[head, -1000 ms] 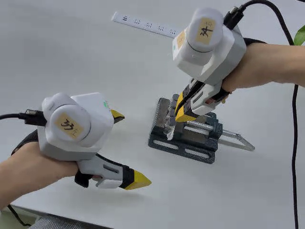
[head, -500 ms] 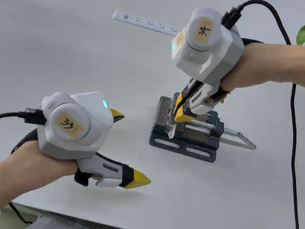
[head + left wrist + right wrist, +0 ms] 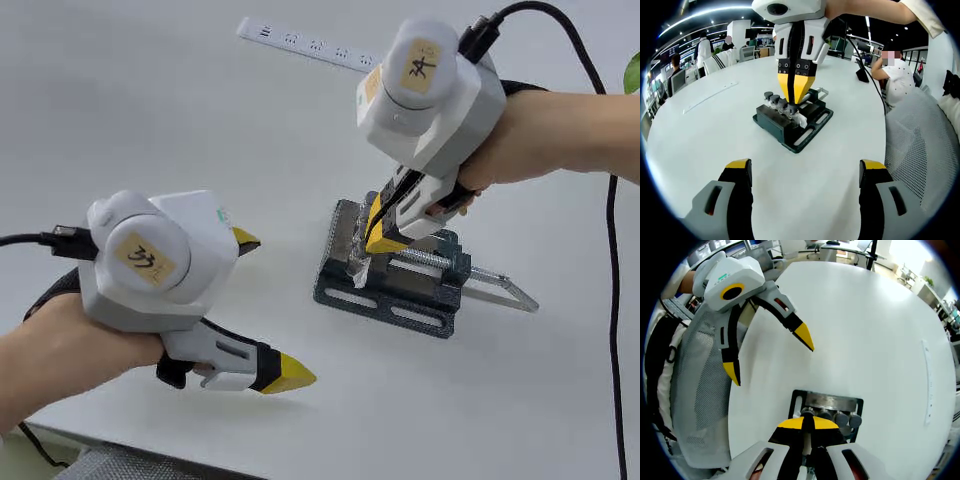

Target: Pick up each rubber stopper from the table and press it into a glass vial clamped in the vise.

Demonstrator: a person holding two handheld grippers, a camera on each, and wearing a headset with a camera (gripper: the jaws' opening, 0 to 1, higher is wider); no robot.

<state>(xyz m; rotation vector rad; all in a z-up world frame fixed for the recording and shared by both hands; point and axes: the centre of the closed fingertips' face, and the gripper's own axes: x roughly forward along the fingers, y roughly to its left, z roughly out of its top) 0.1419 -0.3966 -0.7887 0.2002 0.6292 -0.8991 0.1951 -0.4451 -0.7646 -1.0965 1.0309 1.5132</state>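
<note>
In the vise [image 3: 385, 305], right of centre in the head view, three vials [image 3: 840, 418] are being held already stoppered. A fourth stopper [image 3: 807, 413] is being pressed by the right claw [image 3: 378, 243], jaws together; probably the last. The left claw [image 3: 268, 308] is being held apart, empty.

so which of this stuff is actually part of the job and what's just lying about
job: vise, vials, stoppers, right gripper shut over the vials, left gripper open
lying about: power strip, leaf, chair
</note>
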